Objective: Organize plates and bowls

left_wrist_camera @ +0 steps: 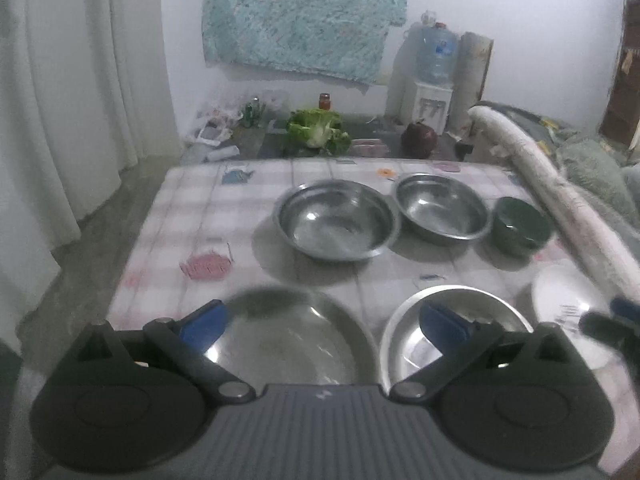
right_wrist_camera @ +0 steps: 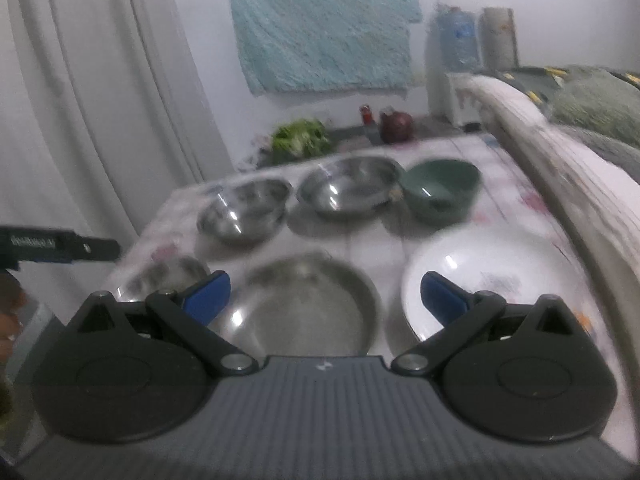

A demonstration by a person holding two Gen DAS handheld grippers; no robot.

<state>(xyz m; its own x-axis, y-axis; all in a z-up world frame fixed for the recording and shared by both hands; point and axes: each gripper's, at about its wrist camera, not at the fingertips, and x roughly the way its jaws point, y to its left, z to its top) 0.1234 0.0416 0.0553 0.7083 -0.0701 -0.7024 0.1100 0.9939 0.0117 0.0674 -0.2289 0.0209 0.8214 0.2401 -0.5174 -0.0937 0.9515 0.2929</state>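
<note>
Pale pink-and-white checked tablecloth [left_wrist_camera: 192,216] with scattered small printed motifs in pink, blue and orange. Along far edge: two silver steel bowls [left_wrist_camera: 338,220] [left_wrist_camera: 442,206], mirror-bright; one dark green bowl [left_wrist_camera: 520,226] toward far right corner. Along near edge: two silver steel plates [left_wrist_camera: 296,336] [left_wrist_camera: 404,332], dull grey sheen; one white plate [right_wrist_camera: 492,276] with faint small print, at near right corner. Blue finger pads [left_wrist_camera: 204,320] on black linkages, grey ribbed body. Behind: mottled teal wall cloth [left_wrist_camera: 304,12], white curtain [left_wrist_camera: 72,80], green leafy cabbage [left_wrist_camera: 318,130].
</note>
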